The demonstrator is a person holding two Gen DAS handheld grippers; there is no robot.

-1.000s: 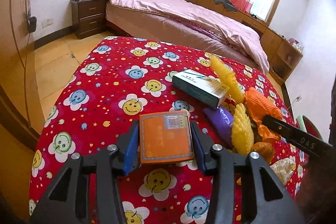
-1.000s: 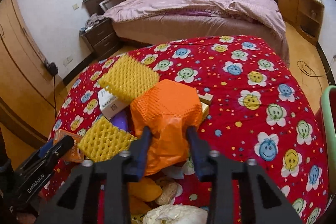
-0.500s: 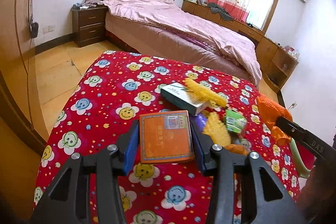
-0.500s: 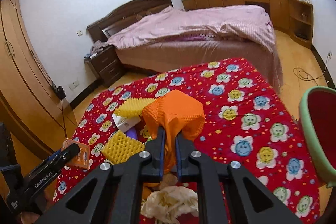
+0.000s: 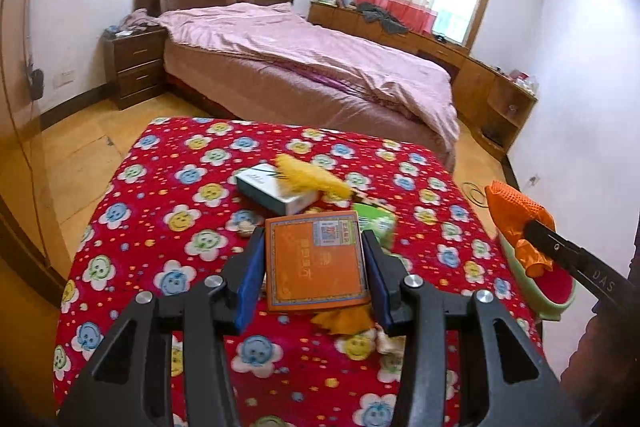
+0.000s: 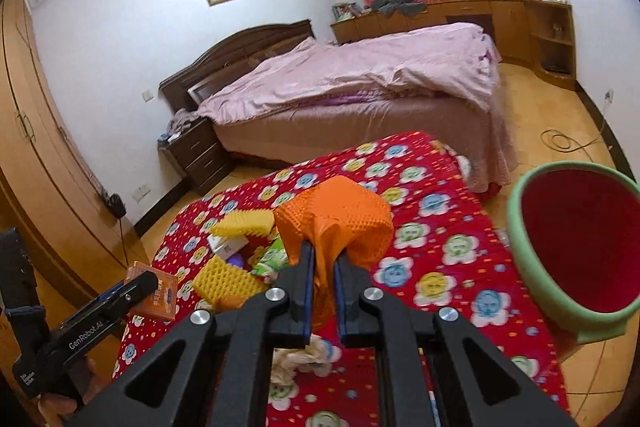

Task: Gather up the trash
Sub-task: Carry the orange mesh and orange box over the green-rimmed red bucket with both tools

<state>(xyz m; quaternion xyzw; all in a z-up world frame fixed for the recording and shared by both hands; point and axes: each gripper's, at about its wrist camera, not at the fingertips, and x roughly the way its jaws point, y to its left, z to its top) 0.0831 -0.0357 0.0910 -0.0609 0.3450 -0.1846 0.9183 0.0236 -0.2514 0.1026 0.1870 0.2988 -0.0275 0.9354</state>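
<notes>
My left gripper point(image 5: 312, 267) is shut on a flat orange box point(image 5: 316, 261) and holds it above the red smiley-flower cloth point(image 5: 160, 227). My right gripper point(image 6: 323, 275) is shut on an orange foam net point(image 6: 336, 219), lifted above the cloth; the net also shows at the right of the left wrist view point(image 5: 520, 219). A green bin with a red inside point(image 6: 576, 247) stands right of the table, close to the net. On the cloth remain yellow foam nets point(image 6: 224, 281), a white box point(image 5: 276, 189), a green wrapper point(image 6: 272, 259) and crumpled paper point(image 6: 308, 355).
A bed with a pink cover point(image 5: 312, 67) stands behind the table. A wooden nightstand point(image 5: 136, 67) is at its left, wardrobe doors point(image 6: 36, 155) along the left wall, and a low wooden cabinet point(image 6: 500, 19) under the window. A cable point(image 6: 568, 143) lies on the floor.
Both grippers have risen from the cloth with their loads. My right gripper shut tight on the orange net and carried it right toward the green bin.
</notes>
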